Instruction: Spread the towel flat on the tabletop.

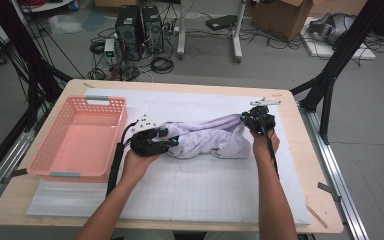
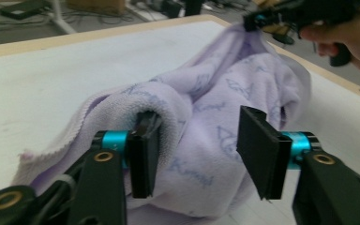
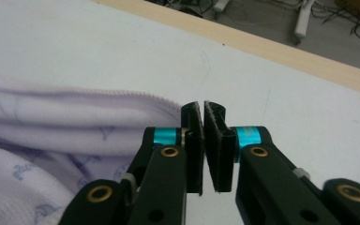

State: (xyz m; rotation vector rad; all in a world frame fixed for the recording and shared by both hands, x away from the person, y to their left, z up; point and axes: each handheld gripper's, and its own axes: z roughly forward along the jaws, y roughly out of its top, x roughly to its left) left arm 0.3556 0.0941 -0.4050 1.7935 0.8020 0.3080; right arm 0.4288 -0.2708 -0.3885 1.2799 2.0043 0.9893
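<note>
A lavender towel with a faint blue print lies bunched on the white gridded mat, stretched between both grippers. My left gripper is at the towel's left end. In the left gripper view it stands open with a thick fold of the towel between its jaws, and the left jaw is tucked under a rolled edge. My right gripper is shut on the towel's right end and holds it slightly raised. In the right gripper view its jaws are pressed together where the towel's hem ends.
A pink plastic basket stands at the left of the table, close to my left hand. The mat covers most of the wooden tabletop. Beyond the table are computer towers, cables and black frame legs on the floor.
</note>
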